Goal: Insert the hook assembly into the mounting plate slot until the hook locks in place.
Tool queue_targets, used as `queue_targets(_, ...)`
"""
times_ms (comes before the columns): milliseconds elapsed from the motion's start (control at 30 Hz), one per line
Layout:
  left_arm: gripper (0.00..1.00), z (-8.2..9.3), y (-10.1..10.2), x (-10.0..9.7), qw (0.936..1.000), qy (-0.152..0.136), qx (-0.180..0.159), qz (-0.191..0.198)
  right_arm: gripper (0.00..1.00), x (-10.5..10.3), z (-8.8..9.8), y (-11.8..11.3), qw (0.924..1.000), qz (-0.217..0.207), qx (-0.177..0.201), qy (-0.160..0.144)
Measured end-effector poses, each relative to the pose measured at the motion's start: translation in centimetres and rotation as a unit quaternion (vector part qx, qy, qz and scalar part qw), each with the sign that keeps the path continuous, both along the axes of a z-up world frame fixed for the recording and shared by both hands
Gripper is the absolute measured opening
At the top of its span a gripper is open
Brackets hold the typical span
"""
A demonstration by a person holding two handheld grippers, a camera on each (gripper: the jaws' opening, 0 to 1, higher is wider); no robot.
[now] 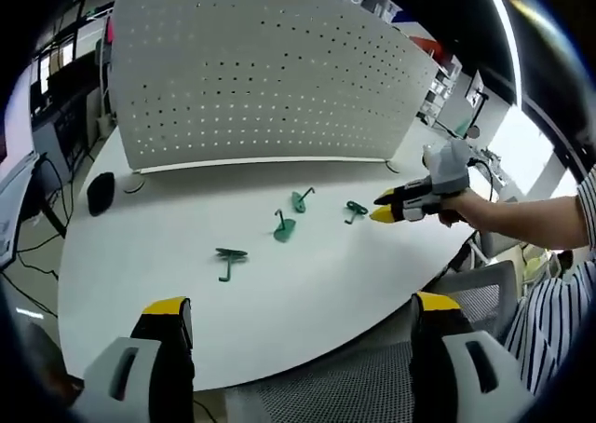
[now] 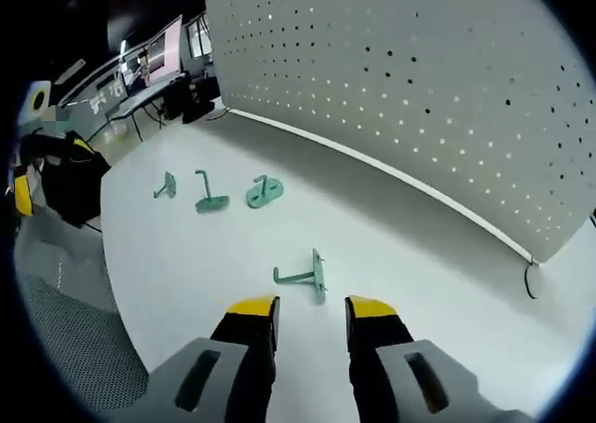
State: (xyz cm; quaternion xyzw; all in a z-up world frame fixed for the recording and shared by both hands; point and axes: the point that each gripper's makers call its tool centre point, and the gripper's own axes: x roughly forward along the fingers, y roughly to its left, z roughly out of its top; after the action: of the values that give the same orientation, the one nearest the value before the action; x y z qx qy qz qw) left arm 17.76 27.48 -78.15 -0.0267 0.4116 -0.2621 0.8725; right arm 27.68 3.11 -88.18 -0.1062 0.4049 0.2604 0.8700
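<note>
Right gripper view: your right gripper (image 2: 312, 322) is nearer, jaws narrowly parted and holding nothing, with a green hook piece (image 2: 304, 275) on the white table (image 2: 419, 274) just ahead of the tips, its stem lying crosswise to the jaws. Left gripper (image 1: 303, 319) hangs wide open and empty, well apart from the pieces.

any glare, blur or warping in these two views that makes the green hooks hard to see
Left gripper view: a bright ceiling light strip glares at upper right, fisheye bows the pegboard, and the green hooks stay sharp but small. Right gripper view: even light, soft shadows, the nearest hook crisp, and the pegboard edge curves.
</note>
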Motion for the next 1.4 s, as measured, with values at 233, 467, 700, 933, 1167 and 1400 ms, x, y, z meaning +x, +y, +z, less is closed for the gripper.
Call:
queue_targets(233,1.00,0.1,0.3,0.4,1.0000,0.000,0.006,0.000,0.19,0.7,-1.2,0.2,0.9999,0.000,-0.007,0.016)
queue_targets(467,1.00,-0.3,0.0,0.1,0.9999,0.009,0.007,0.000,0.17,1.5,-2.5,0.2,0.9992,0.014,-0.028,0.025)
queue_targets(700,1.00,-0.6,0.1,0.1,0.9998,0.016,0.007,0.002,0.12,1.8,-2.6,0.7,0.9970,0.052,-0.055,0.014)
queue_targets(933,1.00,-0.7,0.3,0.4,0.9998,0.013,0.011,0.007,0.08,1.9,-2.7,0.8,0.9975,0.048,-0.048,0.020)
queue_targets(1167,1.00,-0.8,0.0,0.6,0.9999,0.014,0.009,0.006,0.03,1.6,-2.7,0.8,0.9985,0.036,-0.036,0.023)
queue_targets(1400,1.00,-1.1,-0.4,0.5,0.9998,0.016,0.008,-0.001,0.01,1.7,-2.7,0.8,0.9989,0.026,-0.034,0.020)
